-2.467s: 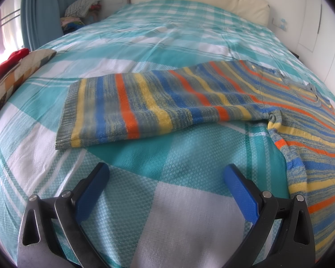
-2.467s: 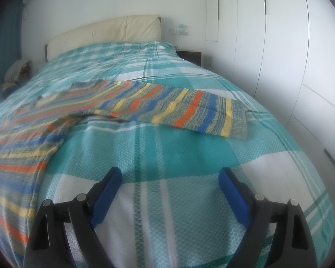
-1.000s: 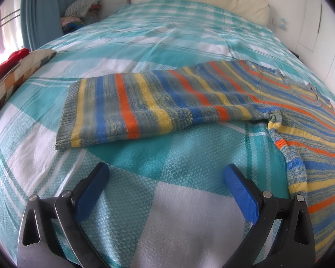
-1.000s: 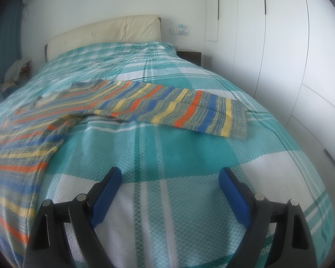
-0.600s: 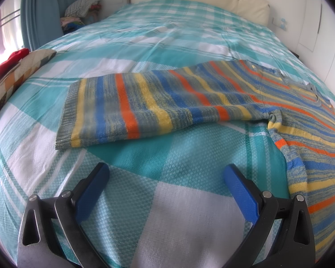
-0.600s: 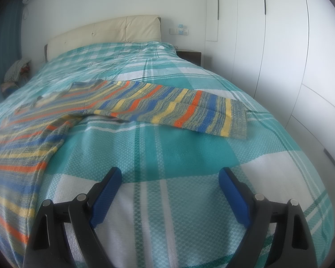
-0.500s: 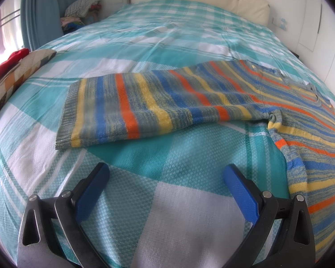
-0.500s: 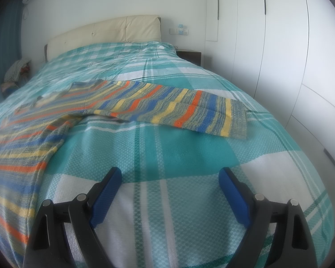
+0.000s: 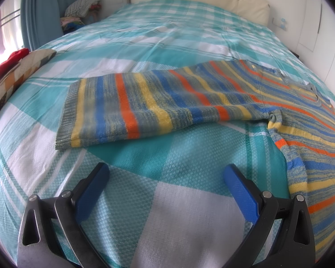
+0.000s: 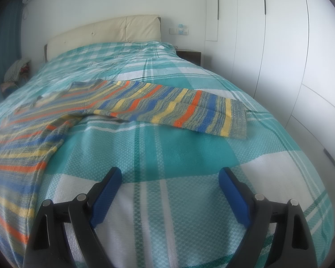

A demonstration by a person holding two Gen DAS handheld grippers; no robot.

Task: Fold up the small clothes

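A striped knit sweater (image 9: 189, 98) in blue, orange, yellow and grey lies flat on the bed, sleeves spread out. In the left wrist view its left sleeve ends in a cuff (image 9: 67, 111) ahead of my left gripper (image 9: 166, 174), which is open and empty above the bedspread. In the right wrist view the sweater (image 10: 127, 102) stretches to the right, its other cuff (image 10: 239, 120) ahead of my right gripper (image 10: 169, 176), also open and empty. Both grippers are short of the sleeves.
The bed has a teal and white checked bedspread (image 9: 167, 33) and a cream headboard (image 10: 105, 31). A patterned cushion (image 9: 17, 73) and a red item lie at the left edge. White wardrobes (image 10: 279, 44) stand along the right. A clothes pile (image 9: 82, 4) sits by the curtain.
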